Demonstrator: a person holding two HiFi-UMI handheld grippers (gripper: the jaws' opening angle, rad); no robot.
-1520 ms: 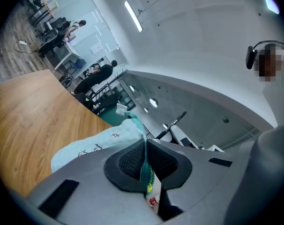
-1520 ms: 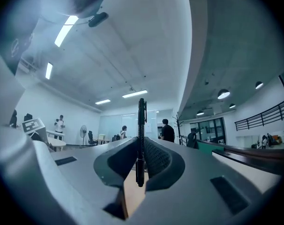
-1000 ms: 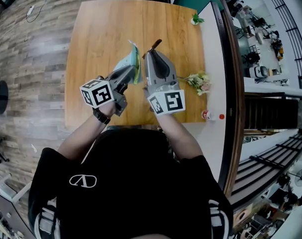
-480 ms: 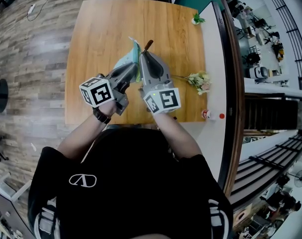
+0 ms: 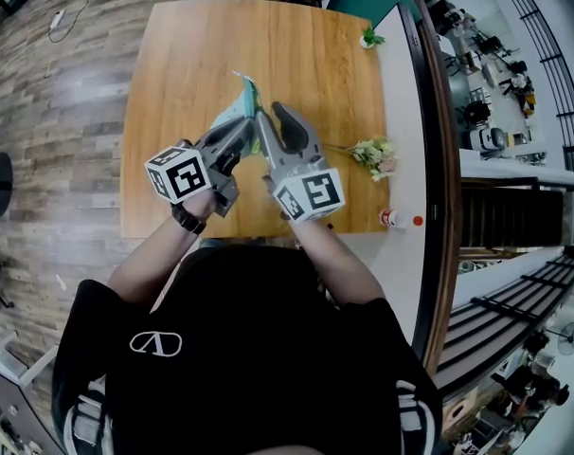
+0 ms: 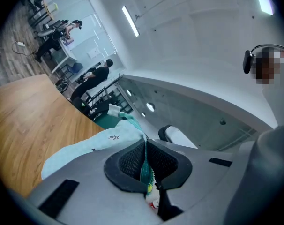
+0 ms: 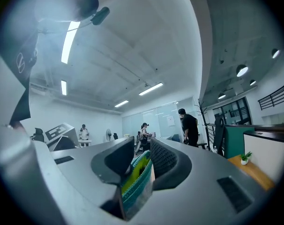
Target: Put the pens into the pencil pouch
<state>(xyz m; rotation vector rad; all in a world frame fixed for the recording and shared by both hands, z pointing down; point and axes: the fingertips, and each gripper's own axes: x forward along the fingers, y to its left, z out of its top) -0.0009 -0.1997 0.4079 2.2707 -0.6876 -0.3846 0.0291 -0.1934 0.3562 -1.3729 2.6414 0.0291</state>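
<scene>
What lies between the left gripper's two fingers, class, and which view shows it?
The pencil pouch: its teal zipper edge is pinched between the left gripper's shut fingers, as the left gripper view shows.

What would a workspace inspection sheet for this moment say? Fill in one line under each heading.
Surface: wooden table.
Job's things: pencil pouch, held by its zip edge; no pen seen.
Clutter: flowers, small potted plant and red-capped bottle along the right side.
Grippers: left gripper shut on the pouch; right gripper open, jaws just opening, zip edge between them.
Cables: one cord on the floor.
Surroundings: wood floor; people far off.
</scene>
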